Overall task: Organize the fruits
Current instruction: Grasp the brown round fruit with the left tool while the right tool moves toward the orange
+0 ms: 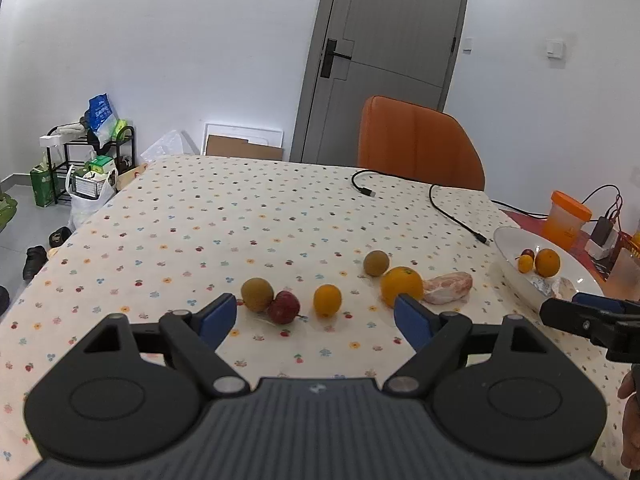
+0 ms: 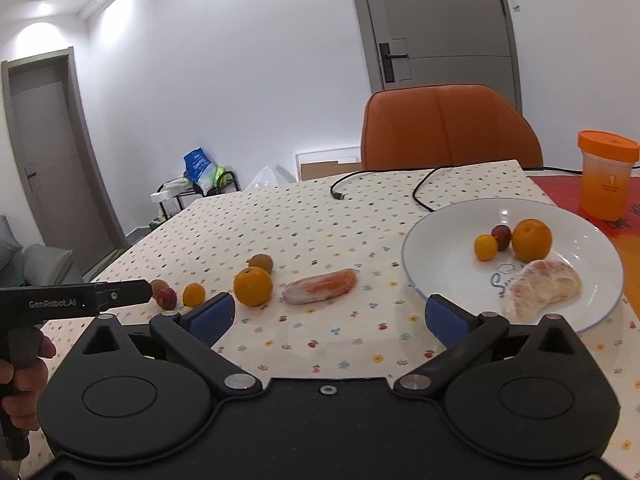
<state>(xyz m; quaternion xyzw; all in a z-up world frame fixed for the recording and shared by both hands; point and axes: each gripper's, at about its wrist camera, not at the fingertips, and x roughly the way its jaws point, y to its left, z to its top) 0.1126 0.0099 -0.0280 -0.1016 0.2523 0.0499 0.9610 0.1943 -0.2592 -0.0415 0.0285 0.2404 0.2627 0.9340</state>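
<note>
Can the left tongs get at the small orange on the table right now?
Probably yes. The left tongs are open and empty, the small orange lies just ahead between them, apart from the red fruit.

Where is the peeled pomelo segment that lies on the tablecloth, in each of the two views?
Left wrist view: the pomelo segment lies right of centre, just right of the big orange.
Right wrist view: the pomelo segment lies near the centre, between the big orange and the white plate.
Shared landmark: the orange chair.
</note>
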